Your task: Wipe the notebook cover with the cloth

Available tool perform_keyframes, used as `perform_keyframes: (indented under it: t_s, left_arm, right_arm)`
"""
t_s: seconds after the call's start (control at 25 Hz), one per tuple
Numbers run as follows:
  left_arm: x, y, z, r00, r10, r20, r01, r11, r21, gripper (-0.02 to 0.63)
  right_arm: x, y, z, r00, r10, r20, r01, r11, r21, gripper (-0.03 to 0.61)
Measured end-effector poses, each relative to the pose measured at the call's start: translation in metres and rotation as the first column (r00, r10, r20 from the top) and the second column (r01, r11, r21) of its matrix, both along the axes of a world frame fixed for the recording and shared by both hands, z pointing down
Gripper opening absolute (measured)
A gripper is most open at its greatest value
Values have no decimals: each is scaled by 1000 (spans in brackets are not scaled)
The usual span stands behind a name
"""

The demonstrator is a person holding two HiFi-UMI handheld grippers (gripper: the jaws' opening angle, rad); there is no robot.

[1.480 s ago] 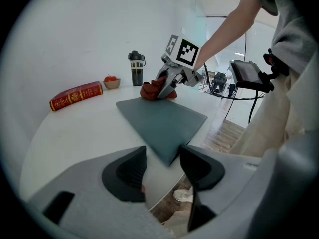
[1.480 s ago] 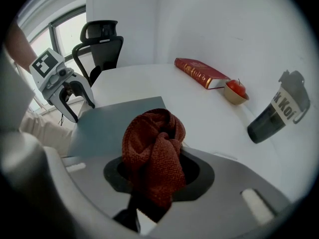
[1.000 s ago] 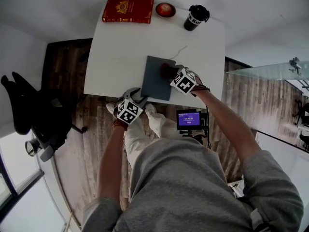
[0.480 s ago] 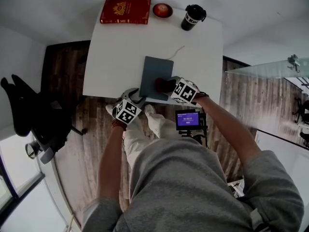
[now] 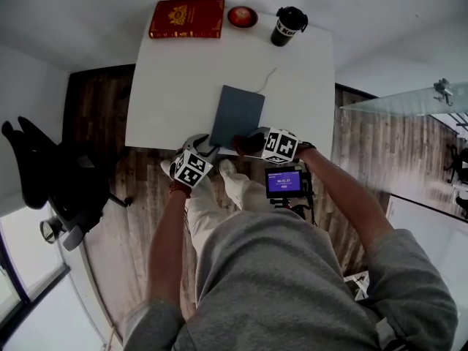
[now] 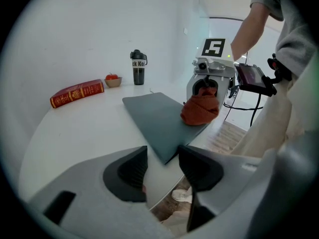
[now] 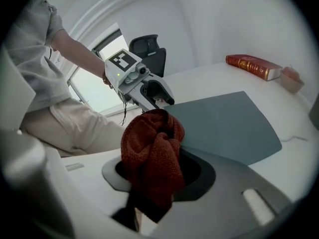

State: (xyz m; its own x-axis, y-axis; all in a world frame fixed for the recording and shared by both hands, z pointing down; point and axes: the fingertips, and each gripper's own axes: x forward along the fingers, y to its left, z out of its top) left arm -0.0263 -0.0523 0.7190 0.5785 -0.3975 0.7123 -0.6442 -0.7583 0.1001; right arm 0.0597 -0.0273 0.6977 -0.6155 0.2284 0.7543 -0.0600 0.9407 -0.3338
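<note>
Nubbly, perhaps knitted cloth (image 7: 152, 156), flat rectangular notebook (image 7: 224, 128)

A white table (image 5: 175, 86) carries four things. Along its far edge a red hardback book (image 5: 187, 18) lies flat at the left. Just right of it sits a small bowl (image 5: 242, 16) holding something red, then a black bottle (image 5: 287, 25) standing upright. A grey notebook (image 5: 235, 115) lies flat, slightly askew, reaching the near edge. A thin cord (image 5: 268, 79) trails from its far right corner.
</note>
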Motion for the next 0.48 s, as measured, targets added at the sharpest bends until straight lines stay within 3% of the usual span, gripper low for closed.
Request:
perform_keyframes:
  t_s: [0.36,0.48]
  left_arm:
    - [0,0,1,1000,0,1,0,1000,-9,193]
    - [-1,1,-5,997,-25,-68,26,1000,9,193]
  right_arm:
    - [-1,9,-2,1000,1,22,0,997,-77,168]
    - [-4,2,-15,995,75,70,-66,989,-133,171]
